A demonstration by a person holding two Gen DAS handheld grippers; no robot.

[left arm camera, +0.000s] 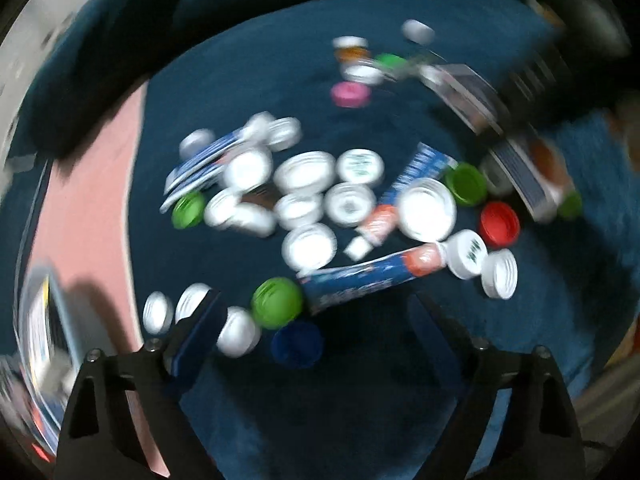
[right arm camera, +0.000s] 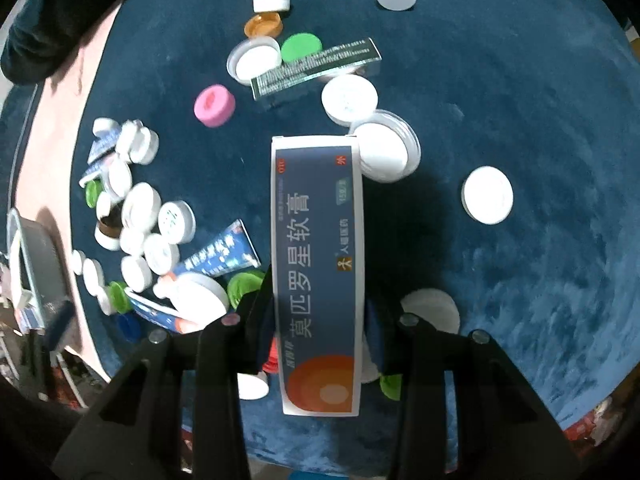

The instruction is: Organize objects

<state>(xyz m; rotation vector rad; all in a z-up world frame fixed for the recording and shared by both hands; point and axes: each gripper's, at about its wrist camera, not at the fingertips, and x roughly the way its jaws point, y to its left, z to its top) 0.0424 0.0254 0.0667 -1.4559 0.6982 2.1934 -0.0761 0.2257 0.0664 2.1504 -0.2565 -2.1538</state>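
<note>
My right gripper (right arm camera: 318,300) is shut on a long blue and white ointment box (right arm camera: 318,264) and holds it above the dark blue cloth (right arm camera: 540,120). The same box (left arm camera: 524,172) shows blurred at the right of the left wrist view. My left gripper (left arm camera: 316,312) is open and empty, low over the cloth, with a green cap (left arm camera: 276,302) and a blue cap (left arm camera: 296,344) between its fingers. Many white caps (left arm camera: 308,172), blue ointment tubes (left arm camera: 360,280) and a red cap (left arm camera: 499,224) lie scattered ahead of it.
A second box with small print (right arm camera: 316,68) lies at the back, by a pink cap (right arm camera: 214,105), a green cap (right arm camera: 301,49), an amber cap (right arm camera: 263,26) and white lids (right arm camera: 487,195). A pink surface (right arm camera: 52,120) borders the cloth at left.
</note>
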